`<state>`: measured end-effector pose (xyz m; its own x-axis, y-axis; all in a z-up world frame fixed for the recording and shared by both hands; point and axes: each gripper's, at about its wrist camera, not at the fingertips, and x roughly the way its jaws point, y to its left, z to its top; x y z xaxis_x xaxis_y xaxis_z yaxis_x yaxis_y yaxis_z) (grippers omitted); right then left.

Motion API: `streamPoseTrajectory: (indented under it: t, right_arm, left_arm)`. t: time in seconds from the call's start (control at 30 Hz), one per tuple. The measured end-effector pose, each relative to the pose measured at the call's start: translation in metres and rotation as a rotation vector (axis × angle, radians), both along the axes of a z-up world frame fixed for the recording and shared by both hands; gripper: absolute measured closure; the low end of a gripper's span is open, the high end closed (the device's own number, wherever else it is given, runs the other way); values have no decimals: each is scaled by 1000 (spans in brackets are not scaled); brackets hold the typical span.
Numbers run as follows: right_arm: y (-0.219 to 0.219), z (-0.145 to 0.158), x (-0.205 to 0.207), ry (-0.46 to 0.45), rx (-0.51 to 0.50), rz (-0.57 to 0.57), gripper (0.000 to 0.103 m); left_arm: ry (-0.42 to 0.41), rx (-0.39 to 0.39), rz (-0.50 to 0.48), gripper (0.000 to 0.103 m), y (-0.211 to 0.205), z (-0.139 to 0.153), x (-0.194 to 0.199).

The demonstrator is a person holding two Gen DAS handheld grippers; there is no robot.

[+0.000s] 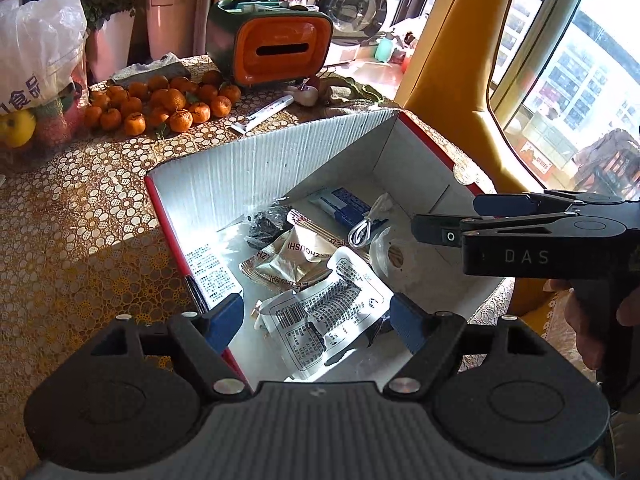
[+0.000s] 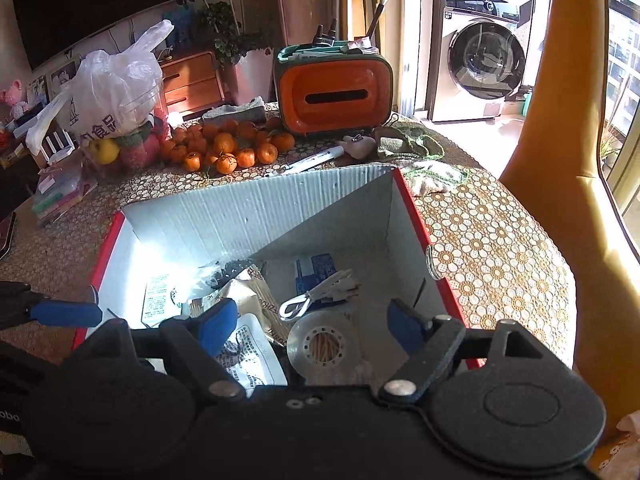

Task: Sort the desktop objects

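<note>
A white cardboard box (image 1: 260,172) with a red outside stands on the patterned table, and both grippers hover over its near side. Inside lie a white printed foil packet (image 1: 324,312), golden sachets (image 1: 288,260), a blue tube (image 1: 344,204), a white cable (image 1: 362,234), a clear round toothpick holder (image 2: 324,346) and a dark packet (image 1: 266,222). My left gripper (image 1: 316,320) is open above the white packet with nothing between its fingers. My right gripper (image 2: 312,326) is open over the toothpick holder, holding nothing. A white tube (image 2: 312,160) lies on the table behind the box.
Behind the box are a pile of oranges (image 1: 160,104), an orange tissue box (image 1: 276,56) with items on top, a plastic bag of fruit (image 1: 36,52) at the left, a small pale plush (image 1: 306,94) and a green knitted cloth (image 2: 412,140). A yellow chair back (image 2: 560,160) rises at the right.
</note>
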<state>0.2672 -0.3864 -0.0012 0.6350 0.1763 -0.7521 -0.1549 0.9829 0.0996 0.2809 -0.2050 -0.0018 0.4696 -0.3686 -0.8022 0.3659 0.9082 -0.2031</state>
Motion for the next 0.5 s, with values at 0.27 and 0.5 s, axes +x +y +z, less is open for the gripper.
streamPoseTrajectory:
  t: [0.27, 0.5]
  right_arm:
    - [-3, 12, -24, -20, 16, 32, 20]
    - [-10, 21, -47, -50, 52, 41, 18]
  left_arm:
    - [-18, 12, -21, 23, -4, 7, -17]
    - [-28, 7, 3, 18, 0, 11, -34]
